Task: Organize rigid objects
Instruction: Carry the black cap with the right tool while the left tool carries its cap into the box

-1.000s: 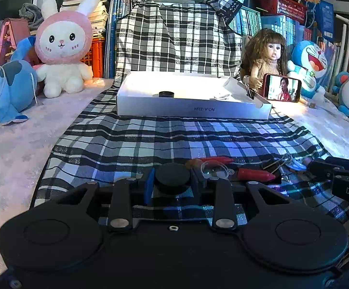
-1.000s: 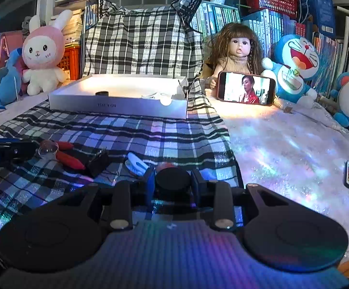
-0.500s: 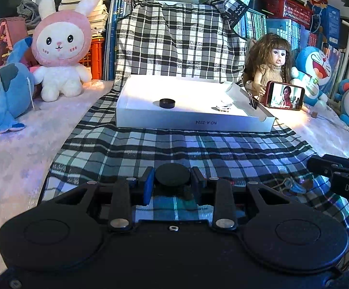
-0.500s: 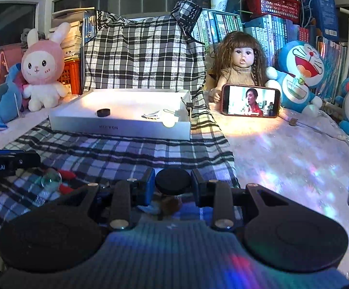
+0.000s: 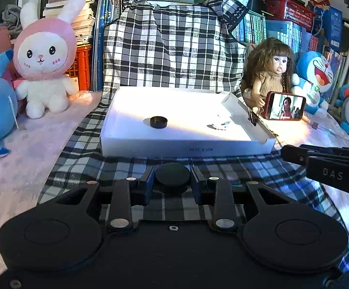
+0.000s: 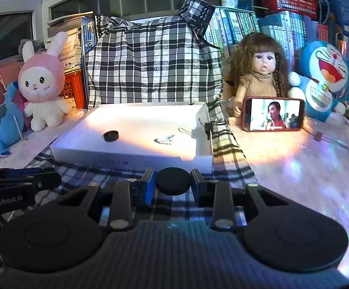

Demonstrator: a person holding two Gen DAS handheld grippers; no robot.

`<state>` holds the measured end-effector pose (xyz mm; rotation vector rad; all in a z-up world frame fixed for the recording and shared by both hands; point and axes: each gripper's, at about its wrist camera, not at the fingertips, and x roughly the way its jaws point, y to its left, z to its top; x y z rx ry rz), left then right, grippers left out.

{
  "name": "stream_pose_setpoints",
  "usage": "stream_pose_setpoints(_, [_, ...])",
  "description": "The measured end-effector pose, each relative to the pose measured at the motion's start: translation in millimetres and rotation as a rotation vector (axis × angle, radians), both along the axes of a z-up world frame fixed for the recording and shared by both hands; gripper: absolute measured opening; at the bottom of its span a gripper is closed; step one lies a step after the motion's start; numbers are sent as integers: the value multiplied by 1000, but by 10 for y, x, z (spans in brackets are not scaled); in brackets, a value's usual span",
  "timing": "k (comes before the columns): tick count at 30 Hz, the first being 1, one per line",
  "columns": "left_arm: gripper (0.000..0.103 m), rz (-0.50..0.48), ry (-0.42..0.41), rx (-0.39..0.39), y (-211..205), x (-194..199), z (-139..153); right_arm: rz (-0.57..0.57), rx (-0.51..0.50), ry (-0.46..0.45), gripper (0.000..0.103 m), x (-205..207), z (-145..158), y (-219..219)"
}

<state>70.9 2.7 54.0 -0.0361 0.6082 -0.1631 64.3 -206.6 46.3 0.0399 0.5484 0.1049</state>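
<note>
A white shallow box (image 5: 186, 143) lies on the checked cloth just ahead of both grippers. Inside it sit a black round disc (image 5: 158, 121) and a small clear clip (image 5: 220, 124). My left gripper (image 5: 172, 180) is shut on another black disc (image 5: 172, 177), held above the cloth just short of the box's front wall. In the right wrist view the box (image 6: 136, 162) holds the same disc (image 6: 111, 135) and clip (image 6: 165, 139). My right gripper (image 6: 172, 183) is shut on a third black disc (image 6: 172, 179) before the box's right front corner.
A binder clip (image 6: 208, 127) grips the box's right wall. A phone (image 6: 273, 116) leans on a doll (image 6: 261, 72) to the right of the box. Plush toys (image 5: 44, 57) stand at left and right. A checked bag (image 5: 172, 48) and books fill the back.
Both grippers rose and moved forward toward the white box, each keeping its disc. The loose red-handled items and lens on the cloth have passed out of view below.
</note>
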Motion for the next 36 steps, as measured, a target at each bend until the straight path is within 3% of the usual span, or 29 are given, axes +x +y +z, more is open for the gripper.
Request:
stream_pose_setpoints(11, [30,13,41,-22,38,592,140,15,29,69,37,556,88,17])
stream_pose_setpoints(18, [30,-2,132,-43,42,1090,147,41,60,182,37,1053,119,-26])
stream_pose_setpoints(27, [30,-2,231,-11,13,1591,6,61,79,333,37,1539,-24,2])
stream_pose_setpoints(36, [30,10,265,2,27,1813,-191,86,30,373,37,1727,-175,158])
